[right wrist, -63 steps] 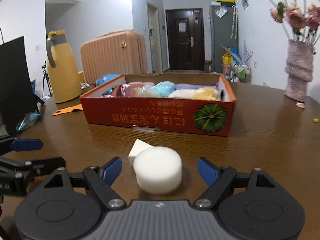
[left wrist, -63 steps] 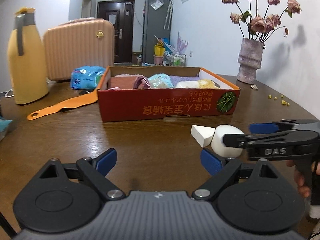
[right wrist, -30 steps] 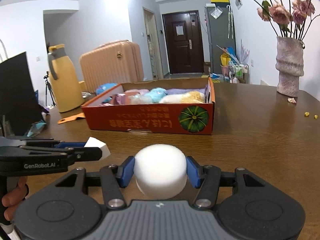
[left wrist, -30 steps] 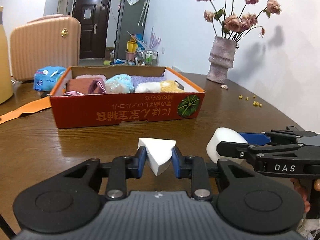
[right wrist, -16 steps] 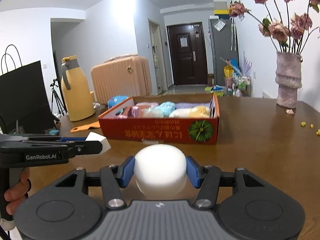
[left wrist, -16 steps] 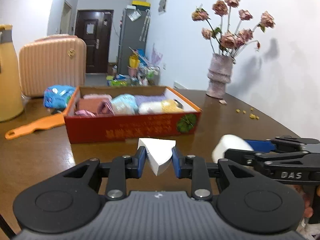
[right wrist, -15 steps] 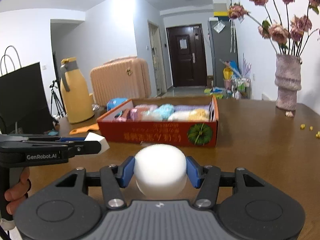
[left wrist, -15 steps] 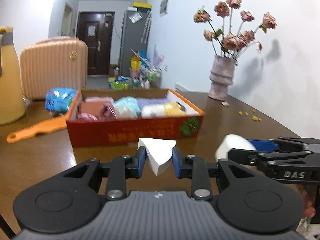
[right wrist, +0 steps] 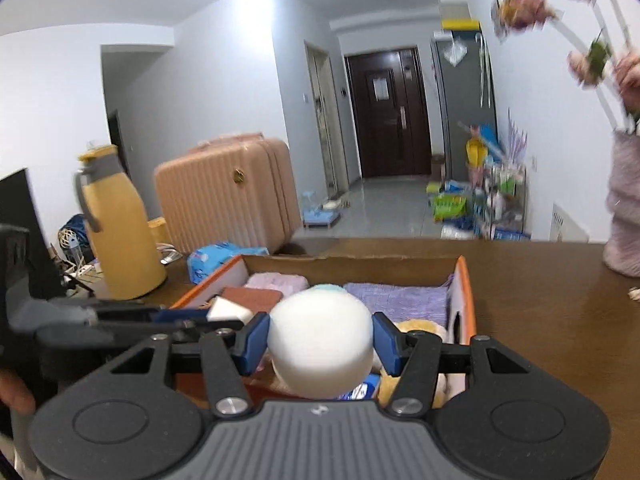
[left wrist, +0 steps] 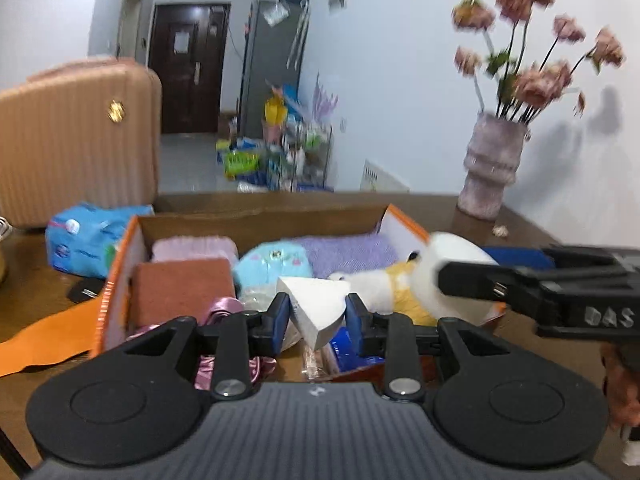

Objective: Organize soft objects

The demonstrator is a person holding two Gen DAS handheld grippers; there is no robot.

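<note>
My left gripper (left wrist: 314, 312) holds a white wedge sponge (left wrist: 316, 300) between its blue pads, low over the near part of the orange cardboard box (left wrist: 120, 280); its jaws are opening slightly, pads still on the wedge. My right gripper (right wrist: 320, 340) is shut on a round white sponge (right wrist: 320, 332), over the box's (right wrist: 466, 300) right half. Inside lie a brown towel (left wrist: 180, 288), a blue plush (left wrist: 276, 264), a purple towel (left wrist: 348, 252) and a yellow-white plush (left wrist: 380, 288). In the left wrist view the round sponge (left wrist: 452, 252) shows at the right.
A pink suitcase (left wrist: 72, 140), a blue packet (left wrist: 84, 240) and an orange strip (left wrist: 48, 332) sit left of the box. A yellow jug (right wrist: 116, 232) stands further left. A vase of dried flowers (left wrist: 492, 172) stands at the back right on the wooden table (right wrist: 540, 300).
Both grippers have moved forward and somewhat up from the table in front of the box to over the box, each carrying its sponge.
</note>
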